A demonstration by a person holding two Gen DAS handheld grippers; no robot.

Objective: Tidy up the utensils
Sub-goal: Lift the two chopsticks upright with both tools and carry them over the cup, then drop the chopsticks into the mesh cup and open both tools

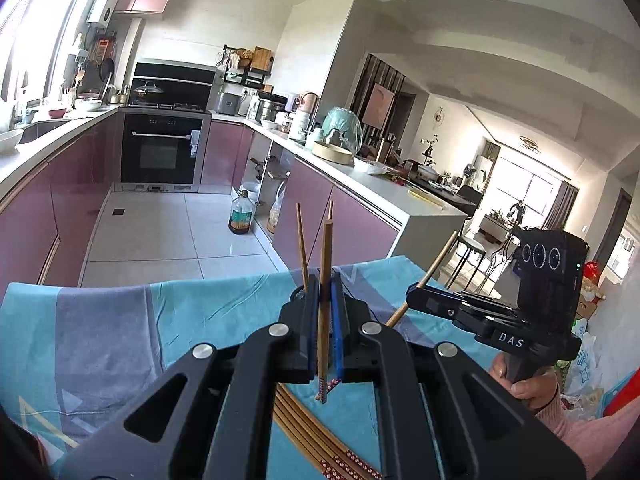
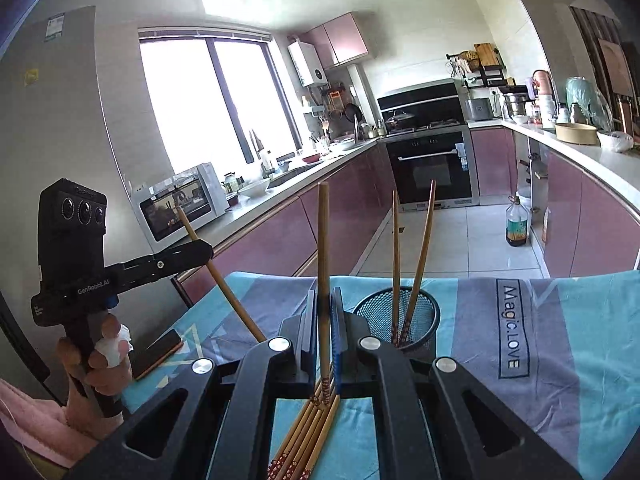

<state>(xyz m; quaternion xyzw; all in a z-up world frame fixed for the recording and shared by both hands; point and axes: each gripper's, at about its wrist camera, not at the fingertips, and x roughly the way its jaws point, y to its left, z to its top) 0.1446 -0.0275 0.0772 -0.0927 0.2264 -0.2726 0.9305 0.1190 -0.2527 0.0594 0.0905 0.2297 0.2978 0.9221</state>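
My left gripper [image 1: 325,300] is shut on one wooden chopstick [image 1: 325,280], held upright above the table. My right gripper [image 2: 325,312] is shut on another chopstick [image 2: 323,248], also upright. Each gripper shows in the other's view: the right one [image 1: 416,292] with its chopstick [image 1: 436,266], the left one [image 2: 200,252] with its chopstick [image 2: 216,272]. A black mesh holder [image 2: 400,320] stands just right of my right gripper with two chopsticks [image 2: 416,272] in it. Several loose chopsticks [image 2: 308,436] lie on the cloth under the grippers; they also show in the left wrist view [image 1: 316,440].
A blue and grey cloth [image 2: 560,340] covers the table. A phone [image 2: 158,354] lies on it at the left. Beyond the table's far edge are kitchen cabinets [image 1: 52,208], an oven [image 1: 160,148] and an oil bottle [image 1: 241,216] on the floor.
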